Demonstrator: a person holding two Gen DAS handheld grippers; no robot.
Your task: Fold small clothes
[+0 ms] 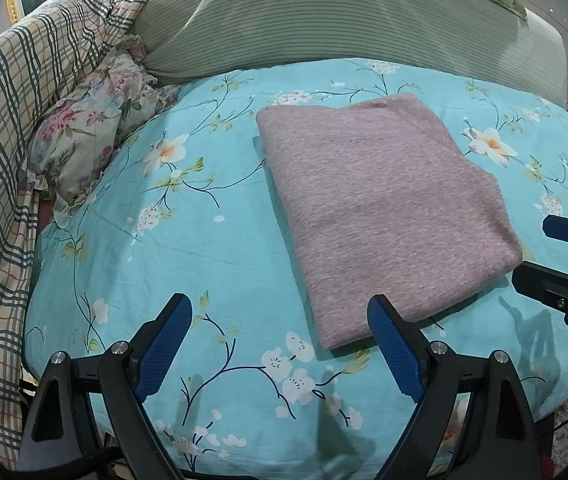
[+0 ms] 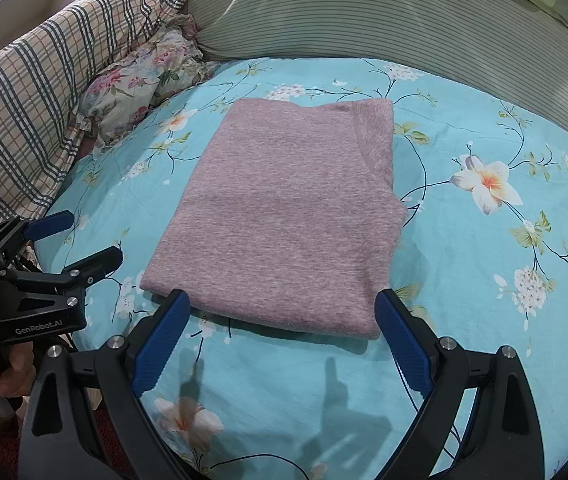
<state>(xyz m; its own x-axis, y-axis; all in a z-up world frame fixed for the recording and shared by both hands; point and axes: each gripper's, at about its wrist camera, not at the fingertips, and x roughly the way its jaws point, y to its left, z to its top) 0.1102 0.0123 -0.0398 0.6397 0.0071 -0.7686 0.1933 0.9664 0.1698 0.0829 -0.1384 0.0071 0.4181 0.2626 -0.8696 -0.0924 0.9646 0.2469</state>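
One flat rectangular fuzzy pink garment (image 2: pixel 284 216)

The folded sweater (image 2: pixel 284 220) lies mid-bed, with bare floral sheet (image 2: pixel 483 260) open on its near, left and right sides. Along the bed's far edge a striped pillow (image 2: pixel 363 20) walls off passage. At the far left corner, a plaid quilt (image 2: pixel 44 80) and a flowered pillow (image 2: pixel 136 88) crowd in.
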